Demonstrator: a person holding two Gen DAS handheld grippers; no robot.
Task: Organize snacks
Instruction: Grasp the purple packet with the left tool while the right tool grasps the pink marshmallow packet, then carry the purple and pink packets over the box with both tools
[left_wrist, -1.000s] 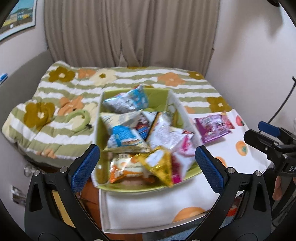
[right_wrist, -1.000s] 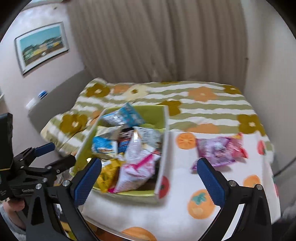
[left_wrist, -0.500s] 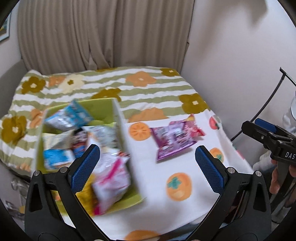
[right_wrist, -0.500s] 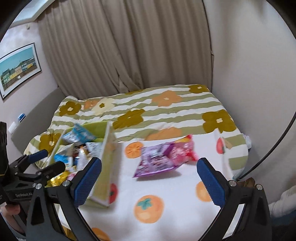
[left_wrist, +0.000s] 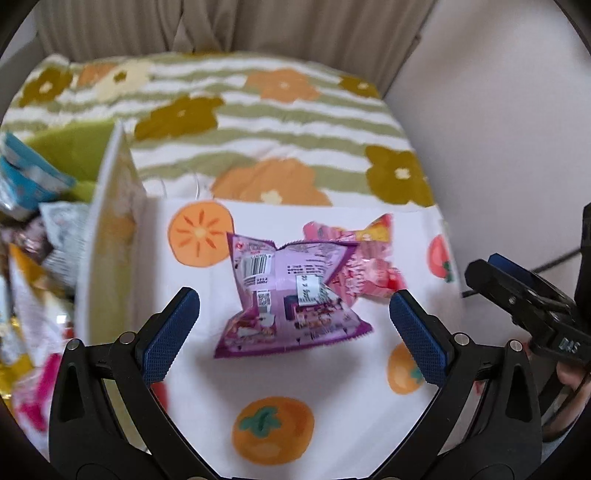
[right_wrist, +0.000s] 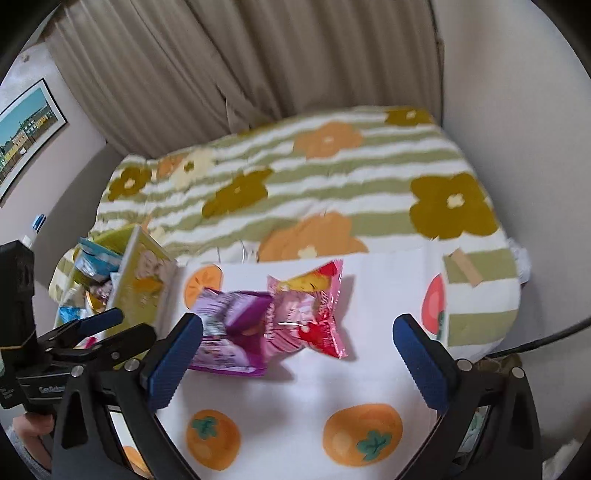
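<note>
A purple snack bag (left_wrist: 288, 295) (right_wrist: 232, 332) lies on the white cloth with orange fruit prints (left_wrist: 295, 380) (right_wrist: 295, 391). A pink and red snack bag (left_wrist: 364, 258) (right_wrist: 310, 314) lies against its right side. My left gripper (left_wrist: 295, 332) stands open just short of the purple bag, nothing between its fingers. My right gripper (right_wrist: 297, 360) is open too, near the pink bag. The green box (left_wrist: 107, 221) (right_wrist: 142, 280) at the left holds several snack bags (left_wrist: 33, 236). Each gripper shows at the edge of the other's view: the right gripper (left_wrist: 524, 295), the left gripper (right_wrist: 85, 336).
Behind the cloth lies a green-striped quilt with flowers (left_wrist: 258, 122) (right_wrist: 332, 184). Beige curtains (right_wrist: 258, 55) hang at the back and a pale wall (left_wrist: 498, 110) closes the right side. A framed picture (right_wrist: 26, 133) hangs at the left.
Both views swung right, away from the green box, and closed in on the two loose bags on the cloth. Both grippers stayed open.
</note>
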